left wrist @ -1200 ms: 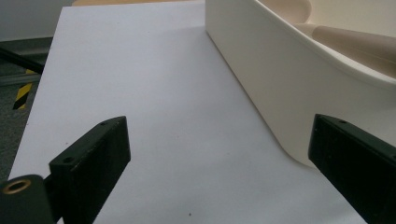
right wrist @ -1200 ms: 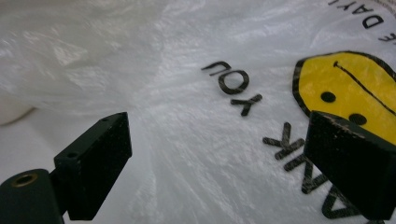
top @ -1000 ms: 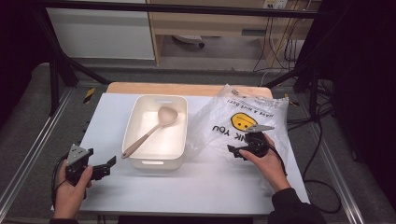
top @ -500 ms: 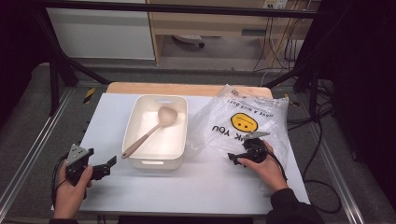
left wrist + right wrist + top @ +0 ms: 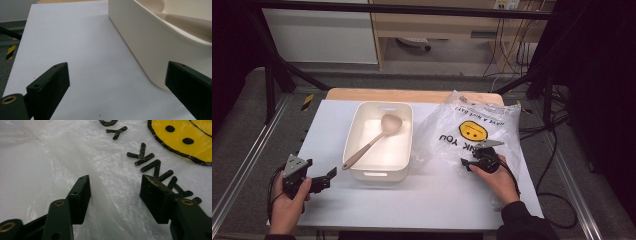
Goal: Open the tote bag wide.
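Note:
A clear plastic bag [image 5: 452,125] with a yellow smiley and black letters lies on the right of the white table [image 5: 432,200]. My right gripper [image 5: 468,163] rests on the bag's near edge. Its jaws have just been closing. In the right gripper view a raised fold of the bag [image 5: 120,155] lies between them, and my right gripper [image 5: 115,183] still shows gaps beside the pads. A cream bin [image 5: 382,172] holds a beige spoon [image 5: 377,137]. My left gripper [image 5: 331,175] stands open left of the bin's near corner; in the left gripper view the bin [image 5: 150,50] sits ahead of my left gripper [image 5: 117,72].
A wooden board edge [image 5: 412,95] runs behind the table. Metal frame rails [image 5: 257,145] flank both sides, and cables [image 5: 557,150] hang at the right. White table surface stretches along the front between my two hands.
The right gripper has shifted slightly down the bag toward its near edge. Its jaws stand narrower than before. The left hand has stayed where it was.

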Demonstrator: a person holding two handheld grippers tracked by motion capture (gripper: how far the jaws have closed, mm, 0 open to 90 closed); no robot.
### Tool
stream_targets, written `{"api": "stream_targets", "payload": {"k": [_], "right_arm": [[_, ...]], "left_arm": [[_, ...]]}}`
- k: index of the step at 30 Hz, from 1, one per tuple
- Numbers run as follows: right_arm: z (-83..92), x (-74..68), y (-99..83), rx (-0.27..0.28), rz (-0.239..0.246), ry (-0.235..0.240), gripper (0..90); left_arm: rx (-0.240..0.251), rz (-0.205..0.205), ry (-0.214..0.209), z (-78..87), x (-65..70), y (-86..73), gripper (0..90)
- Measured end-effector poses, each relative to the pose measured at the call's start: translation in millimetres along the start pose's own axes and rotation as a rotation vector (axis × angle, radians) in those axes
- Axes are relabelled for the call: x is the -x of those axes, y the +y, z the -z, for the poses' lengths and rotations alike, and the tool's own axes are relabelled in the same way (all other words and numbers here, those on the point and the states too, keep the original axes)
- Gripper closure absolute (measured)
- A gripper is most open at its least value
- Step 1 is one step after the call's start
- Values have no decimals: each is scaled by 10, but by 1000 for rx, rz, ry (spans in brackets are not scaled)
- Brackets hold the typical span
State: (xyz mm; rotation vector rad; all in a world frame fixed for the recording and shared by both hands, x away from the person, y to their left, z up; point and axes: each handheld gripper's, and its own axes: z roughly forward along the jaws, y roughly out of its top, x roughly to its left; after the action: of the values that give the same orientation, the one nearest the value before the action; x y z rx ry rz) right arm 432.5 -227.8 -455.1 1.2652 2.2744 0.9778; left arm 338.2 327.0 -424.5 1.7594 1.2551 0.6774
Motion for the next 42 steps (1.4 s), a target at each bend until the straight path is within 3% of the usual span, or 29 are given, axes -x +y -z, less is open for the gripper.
{"api": "stream_targets", "payload": {"k": [9,15,23,42], "right_arm": [[14,91,25,0,-68,-16,647],[-6,98,40,6,-68,-17,803],[19,45,53,-3,-53,4,881],[333,-17,150,109,-60,21,900]], "left_arm": [[2,-2,-1,-5,0,-1,54],[-3,-1,-2,-3,5,-1,54],[2,-5,-2,-5,0,0,55],[0,-1,-2,0,3,1,55]]}}
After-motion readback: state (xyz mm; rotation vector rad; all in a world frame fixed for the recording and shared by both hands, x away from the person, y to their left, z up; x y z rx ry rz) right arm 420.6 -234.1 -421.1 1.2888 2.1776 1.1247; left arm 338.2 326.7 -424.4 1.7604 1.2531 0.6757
